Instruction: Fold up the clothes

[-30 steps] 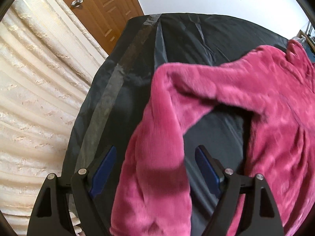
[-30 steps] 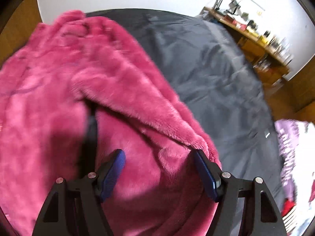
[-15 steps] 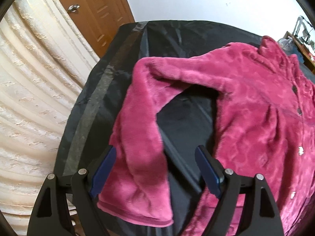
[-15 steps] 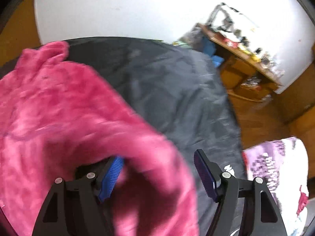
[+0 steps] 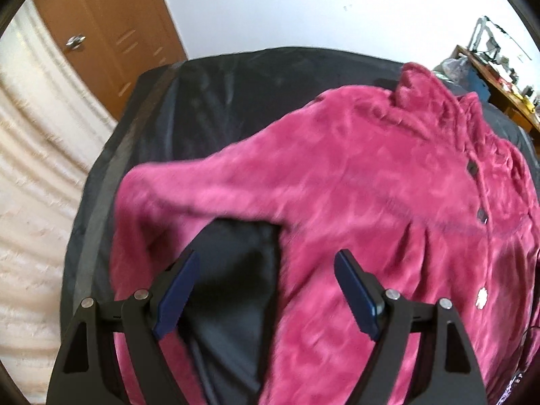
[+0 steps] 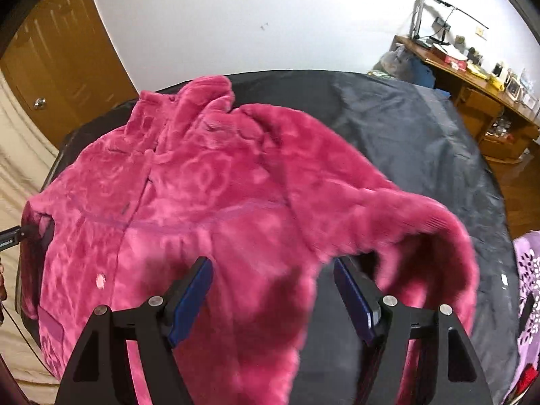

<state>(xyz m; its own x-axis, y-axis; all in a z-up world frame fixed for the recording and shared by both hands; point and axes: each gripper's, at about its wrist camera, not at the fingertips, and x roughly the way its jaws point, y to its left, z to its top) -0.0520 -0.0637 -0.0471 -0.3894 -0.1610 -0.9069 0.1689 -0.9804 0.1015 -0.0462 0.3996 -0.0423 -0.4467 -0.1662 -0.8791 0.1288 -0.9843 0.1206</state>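
A magenta fleece jacket (image 5: 364, 182) lies spread front-up on a black sheet (image 5: 216, 101), collar at the far end. In the left wrist view its left sleeve (image 5: 162, 195) bends back toward me. My left gripper (image 5: 266, 290) is open and empty above the gap between sleeve and body. In the right wrist view the jacket (image 6: 209, 189) fills the middle and its right sleeve (image 6: 438, 236) curves down at the right. My right gripper (image 6: 273, 293) is open and empty above the jacket's lower right side.
The black sheet (image 6: 405, 128) covers a bed. A cream curtain (image 5: 37, 182) and a wooden door (image 5: 111, 30) stand at the left. A cluttered wooden desk (image 6: 472, 74) is at the far right. A purple patterned cloth (image 6: 530, 303) lies at the right edge.
Both grippers have pulled back and up from the sleeves. The sleeves now lie free on the sheet, and more of the jacket is in view.
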